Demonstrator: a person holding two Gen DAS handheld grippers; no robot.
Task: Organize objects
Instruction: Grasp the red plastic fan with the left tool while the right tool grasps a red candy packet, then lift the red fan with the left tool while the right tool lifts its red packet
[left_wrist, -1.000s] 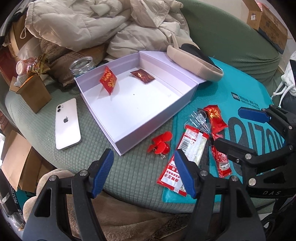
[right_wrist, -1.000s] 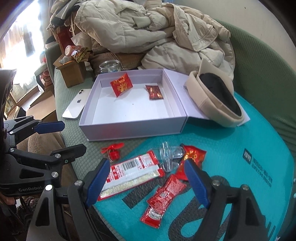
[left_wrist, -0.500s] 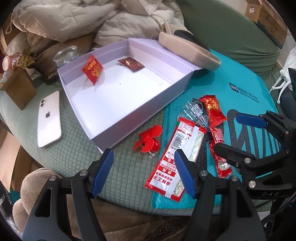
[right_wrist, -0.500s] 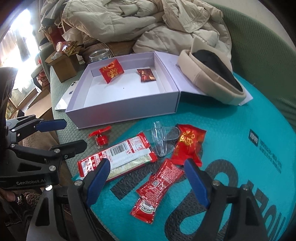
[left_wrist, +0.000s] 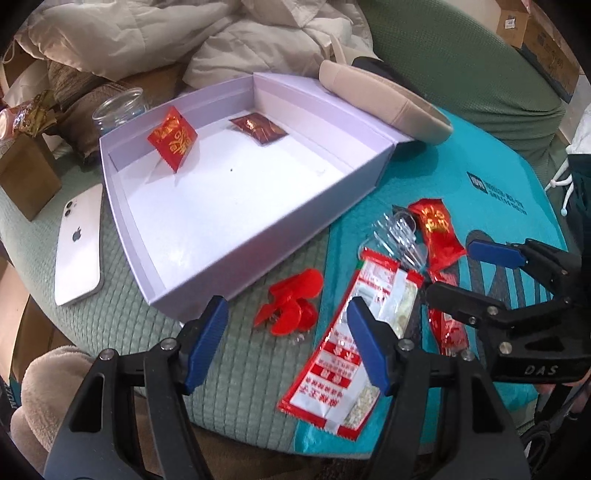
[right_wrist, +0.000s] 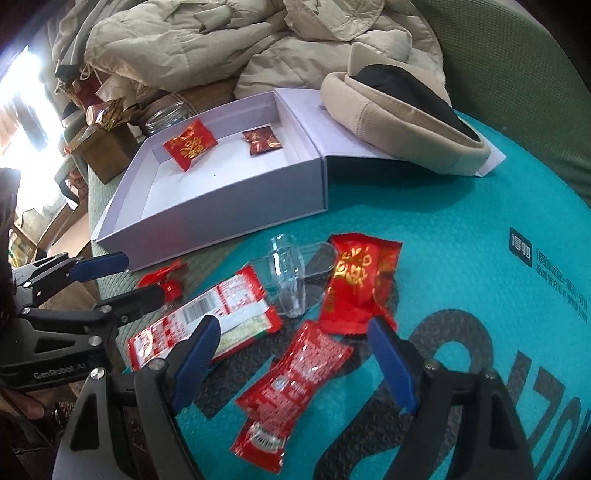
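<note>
A pale lilac box (left_wrist: 207, 273) (right_wrist: 207, 229) lies open, holding a red packet (left_wrist: 173, 137) (right_wrist: 189, 144) and a dark red packet (left_wrist: 258, 127) (right_wrist: 261, 142). In front of it lie a small red plastic fan (left_wrist: 291, 302) (right_wrist: 168, 282), a long red-and-white sachet (left_wrist: 347, 350) (right_wrist: 207, 317), clear plastic cutlery (left_wrist: 400, 232) (right_wrist: 291, 273), a red gold-printed packet (left_wrist: 437, 230) (right_wrist: 356, 280) and red ketchup sachets (right_wrist: 291, 380) (left_wrist: 448, 325). My left gripper (left_wrist: 286, 332) hangs open just above the red fan, empty. My right gripper (right_wrist: 291, 354) stands open over the ketchup sachets, empty.
A white phone (left_wrist: 79, 243) lies left of the box. A beige cap (right_wrist: 399, 118) rests on the box's lid. A glass jar (left_wrist: 120, 107), a brown carton (left_wrist: 27, 181) and piled jackets (right_wrist: 229, 44) crowd the back. The teal mat (right_wrist: 498, 206) covers the right side.
Both grippers have come down and closer to the loose items in front of the box; the right one has rolled a little. Neither has changed its opening, and nothing was picked up.
</note>
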